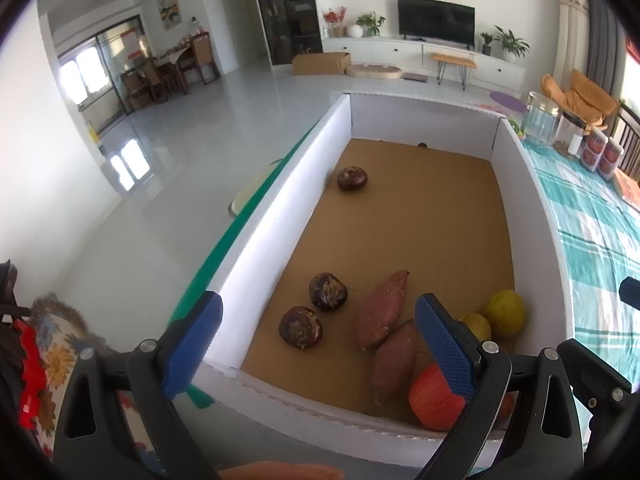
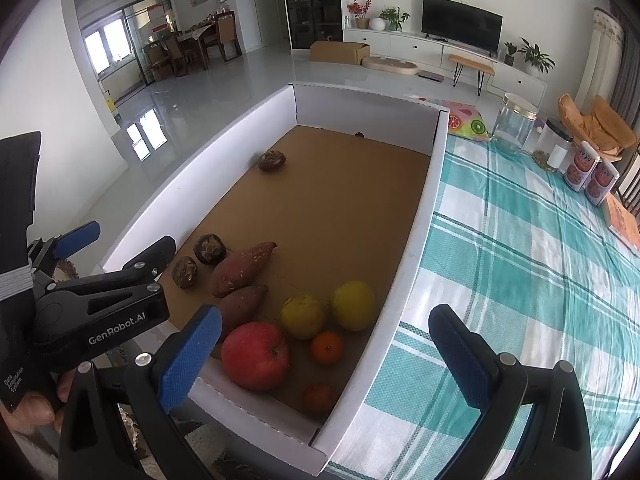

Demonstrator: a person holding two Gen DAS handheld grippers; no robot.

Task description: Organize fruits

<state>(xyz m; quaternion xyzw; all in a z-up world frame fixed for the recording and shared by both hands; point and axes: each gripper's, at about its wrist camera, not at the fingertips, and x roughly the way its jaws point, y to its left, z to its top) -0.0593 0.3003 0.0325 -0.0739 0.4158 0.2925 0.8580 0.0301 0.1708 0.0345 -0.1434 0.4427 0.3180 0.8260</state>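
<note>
A white cardboard box (image 1: 260,236) (image 2: 416,240) with a brown floor holds the produce. Near its front lie two sweet potatoes (image 1: 380,308) (image 2: 240,268), a red apple (image 1: 434,400) (image 2: 256,354), two yellow fruits (image 1: 506,312) (image 2: 352,304), two small oranges (image 2: 327,347) and two dark round fruits (image 1: 328,291) (image 2: 209,248). A third dark fruit (image 1: 352,178) (image 2: 272,160) sits far left. My left gripper (image 1: 320,344) hangs open over the box's front left corner. My right gripper (image 2: 324,360) stands open above the front right corner, astride the box wall.
The box rests on a table with a teal checked cloth (image 2: 540,280). At the far right stand a glass jar (image 2: 514,124), a smaller jar (image 2: 554,152) and two cans (image 2: 592,176). A fruit-print cloth (image 2: 468,122) lies behind the box.
</note>
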